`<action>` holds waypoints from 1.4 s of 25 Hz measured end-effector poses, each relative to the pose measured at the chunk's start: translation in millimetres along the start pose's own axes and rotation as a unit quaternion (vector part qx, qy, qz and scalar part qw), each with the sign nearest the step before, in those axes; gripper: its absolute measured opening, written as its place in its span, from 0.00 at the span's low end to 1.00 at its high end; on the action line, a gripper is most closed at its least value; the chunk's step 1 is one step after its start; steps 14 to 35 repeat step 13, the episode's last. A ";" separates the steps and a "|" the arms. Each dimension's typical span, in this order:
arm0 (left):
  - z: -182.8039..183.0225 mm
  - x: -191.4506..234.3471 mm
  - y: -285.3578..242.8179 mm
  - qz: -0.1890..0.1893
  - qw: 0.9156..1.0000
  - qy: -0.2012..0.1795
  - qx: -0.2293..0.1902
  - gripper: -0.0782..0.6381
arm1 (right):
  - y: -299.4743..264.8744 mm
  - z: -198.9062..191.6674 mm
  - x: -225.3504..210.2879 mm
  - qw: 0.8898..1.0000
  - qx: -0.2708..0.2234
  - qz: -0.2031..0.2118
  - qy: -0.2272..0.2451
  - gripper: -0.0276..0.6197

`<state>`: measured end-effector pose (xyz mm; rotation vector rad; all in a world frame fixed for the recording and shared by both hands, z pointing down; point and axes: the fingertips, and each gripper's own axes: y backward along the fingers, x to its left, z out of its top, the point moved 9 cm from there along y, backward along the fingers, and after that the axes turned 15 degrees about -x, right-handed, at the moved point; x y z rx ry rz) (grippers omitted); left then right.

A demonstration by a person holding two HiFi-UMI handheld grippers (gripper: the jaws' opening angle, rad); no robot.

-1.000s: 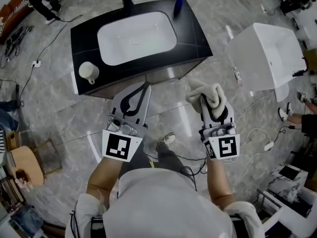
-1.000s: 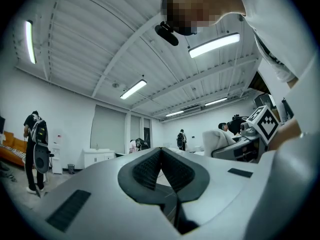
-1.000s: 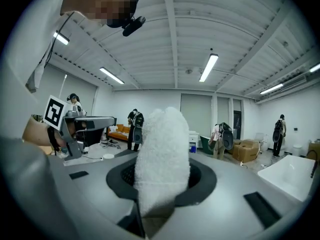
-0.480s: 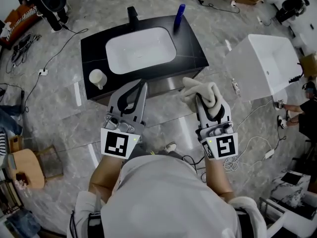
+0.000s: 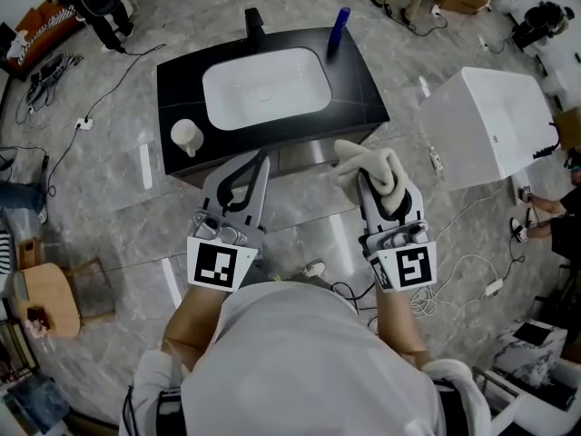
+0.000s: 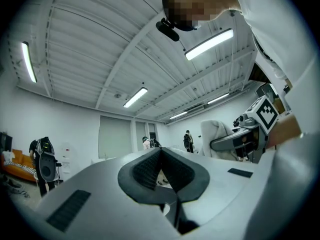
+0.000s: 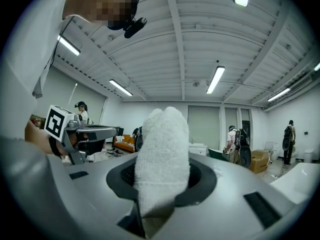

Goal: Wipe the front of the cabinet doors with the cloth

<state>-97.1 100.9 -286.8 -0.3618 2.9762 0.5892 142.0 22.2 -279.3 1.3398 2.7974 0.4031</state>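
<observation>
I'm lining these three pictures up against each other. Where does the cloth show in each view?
Head view: the cloth is right of centre, bunched at the tip of the right gripper.
Left gripper view: the cloth is small, at the right, mid-height.
Right gripper view: the cloth is central, upright between the jaws.
Shared landmark: the right gripper's marker cube, also near the left gripper view's right edge.

floor: grey marble, carries black vanity, white box | vanity top: white cup, blue bottle
</observation>
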 end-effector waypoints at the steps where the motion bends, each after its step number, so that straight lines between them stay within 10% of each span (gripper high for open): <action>1: -1.5 0.6 2.1 0.000 1.000 -0.002 0.004 0.13 | 0.2 -3.6 -0.5 1.000 0.003 -0.002 -0.002 0.25; 35: -3.5 14.3 18.1 -0.003 1.000 -0.003 0.008 0.13 | -5.6 -10.8 17.0 1.000 0.008 -0.006 -0.003 0.25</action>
